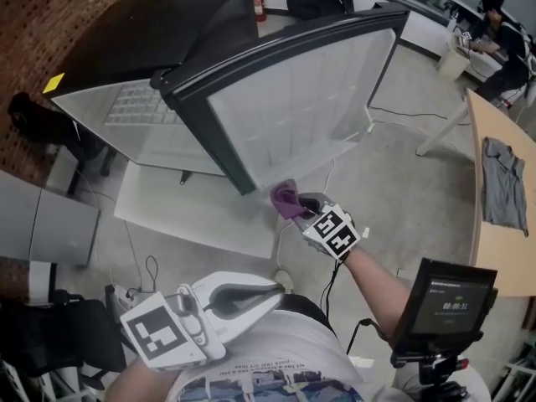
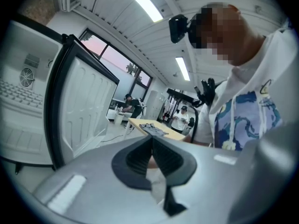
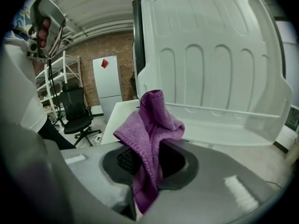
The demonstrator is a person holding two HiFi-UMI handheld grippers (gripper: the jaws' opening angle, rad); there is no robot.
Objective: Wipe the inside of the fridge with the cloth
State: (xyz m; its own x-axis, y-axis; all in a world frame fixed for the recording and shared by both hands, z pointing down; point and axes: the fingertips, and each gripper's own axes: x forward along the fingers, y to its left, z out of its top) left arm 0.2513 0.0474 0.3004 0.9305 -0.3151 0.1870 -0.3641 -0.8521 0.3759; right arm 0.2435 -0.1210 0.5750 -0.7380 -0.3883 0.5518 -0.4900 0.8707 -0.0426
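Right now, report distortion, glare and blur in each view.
Head view: even light, wide-angle bowing of the fridge door, little blur. Left gripper view: strong fisheye, dark corners, ceiling light strips blown out, left tool softly focused. Right gripper view: the purple cloth in the right tool is sharp; the fridge door behind it bows.

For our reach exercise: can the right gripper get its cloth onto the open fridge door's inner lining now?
Probably yes: the right gripper, shut on the purple cloth, faces the door lining close ahead, nothing between.
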